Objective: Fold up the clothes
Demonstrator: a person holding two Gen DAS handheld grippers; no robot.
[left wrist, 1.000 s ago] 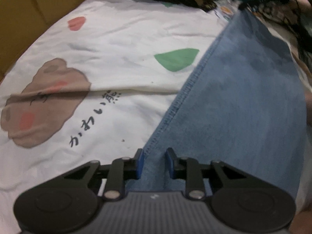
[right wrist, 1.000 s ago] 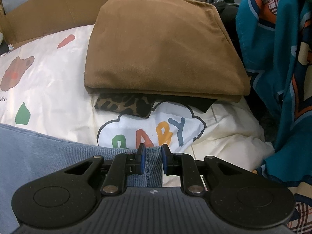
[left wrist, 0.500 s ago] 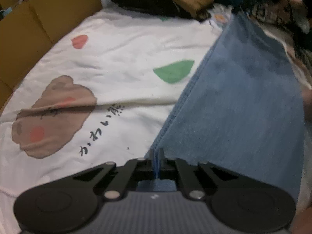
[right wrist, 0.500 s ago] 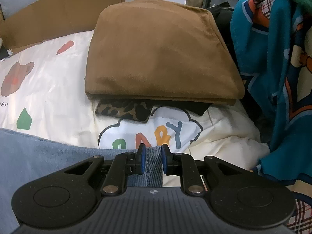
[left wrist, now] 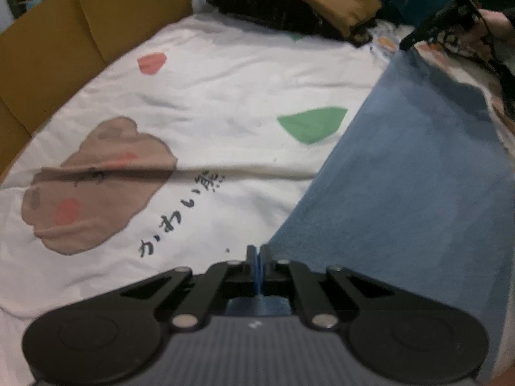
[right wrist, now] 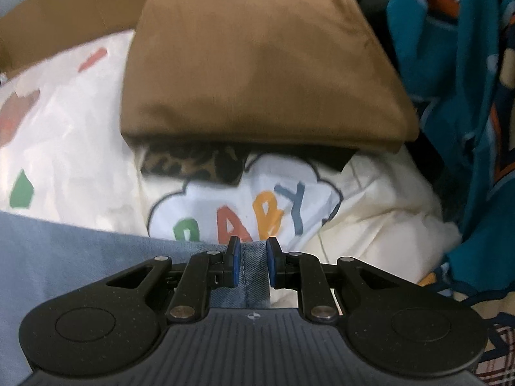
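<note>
We hold the blue denim garment (left wrist: pixel 408 199) by two points of its edge, and it lies spread over the white printed bedsheet (left wrist: pixel 225 96) that covers the surface. Our left gripper (left wrist: pixel 258 257) has its fingers pressed together on a thin bit of the denim's stitched hem. From that pinch the hem runs diagonally away toward the far right of the sheet. Left of that hem the sheet lies bare all the way across, with only its printed brown bear (left wrist: pixel 96 186), green patch (left wrist: pixel 312 124) and dark lettering; this is the widest free stretch we see. It ends at the brown cardboard wall (left wrist: pixel 80 41) along the sheet's left edge.

Our right gripper (right wrist: pixel 252 265) is clamped on a thicker, seamed fold of the denim (right wrist: pixel 80 257), fingers slightly apart with the cloth filling the gap. The denim spreads to the left of it along the near edge. Just past the fingertips the sheet shows its "BABY" cloud print (right wrist: pixel 251 206), a short clear strip. Beyond that sits a folded brown garment (right wrist: pixel 264 64) on top of a leopard-print piece (right wrist: pixel 190 167), closing the far side. A teal patterned garment (right wrist: pixel 466 96) crowds the right edge.

Both grippers point steeply down at the sheet.
</note>
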